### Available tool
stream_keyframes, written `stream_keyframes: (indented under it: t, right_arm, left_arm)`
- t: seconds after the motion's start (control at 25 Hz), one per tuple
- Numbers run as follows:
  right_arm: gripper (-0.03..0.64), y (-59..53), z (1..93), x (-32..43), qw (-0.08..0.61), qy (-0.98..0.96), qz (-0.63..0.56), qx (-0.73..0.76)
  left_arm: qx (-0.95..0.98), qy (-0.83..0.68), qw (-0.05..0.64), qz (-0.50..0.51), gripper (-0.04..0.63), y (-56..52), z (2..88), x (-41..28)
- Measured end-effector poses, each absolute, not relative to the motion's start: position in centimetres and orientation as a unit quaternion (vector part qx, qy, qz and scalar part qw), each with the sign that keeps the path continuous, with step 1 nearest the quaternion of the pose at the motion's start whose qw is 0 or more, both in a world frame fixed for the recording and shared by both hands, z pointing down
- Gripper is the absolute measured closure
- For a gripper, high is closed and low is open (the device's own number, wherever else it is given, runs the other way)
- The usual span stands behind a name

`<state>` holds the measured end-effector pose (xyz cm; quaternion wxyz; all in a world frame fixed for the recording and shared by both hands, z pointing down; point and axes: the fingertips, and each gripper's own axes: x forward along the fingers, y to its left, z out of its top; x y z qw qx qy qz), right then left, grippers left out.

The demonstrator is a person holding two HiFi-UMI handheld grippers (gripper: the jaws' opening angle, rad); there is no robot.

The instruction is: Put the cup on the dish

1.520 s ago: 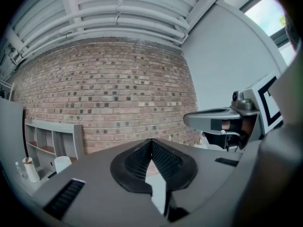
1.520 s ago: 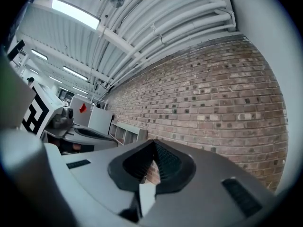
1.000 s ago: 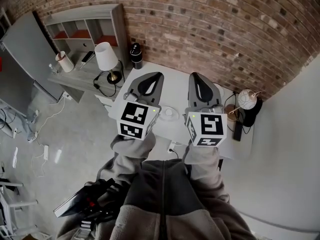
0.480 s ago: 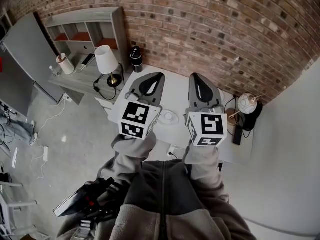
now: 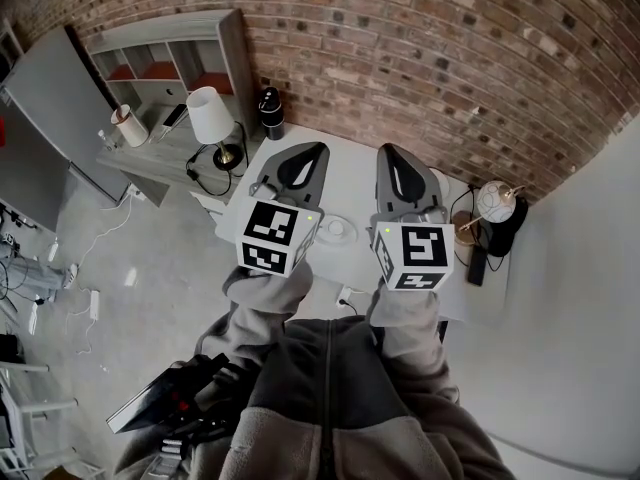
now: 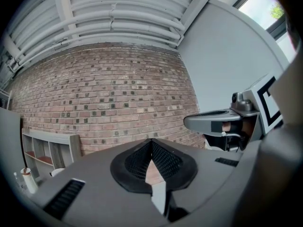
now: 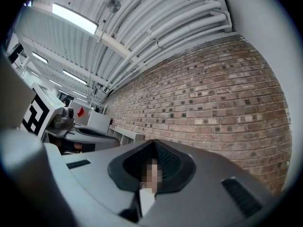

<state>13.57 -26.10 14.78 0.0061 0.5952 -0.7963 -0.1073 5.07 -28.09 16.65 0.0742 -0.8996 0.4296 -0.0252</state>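
White cup [image 5: 337,227] sits below, between the fingers of left gripper [image 5: 312,155] and right gripper [image 5: 390,157], both closed, empty; descending unopened could knock it over.

A small white cup [image 5: 336,226] rests on a round white dish [image 5: 349,234].

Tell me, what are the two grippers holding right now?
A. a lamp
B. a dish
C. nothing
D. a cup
C: the left gripper and the right gripper both have their jaws shut together, with only the brick wall beyond them.
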Motion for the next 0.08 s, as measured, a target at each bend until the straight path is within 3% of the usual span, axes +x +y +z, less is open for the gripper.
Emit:
stream_keyframes:
  t: [0.08]
  right_arm:
    - [0.612,-26.16,14.96,13.94,0.007,-0.797,-0.106,0.595]
  left_arm:
    - [-0.899,0.430,0.074,-0.026,0.591,-28.15,16.76,5.37]
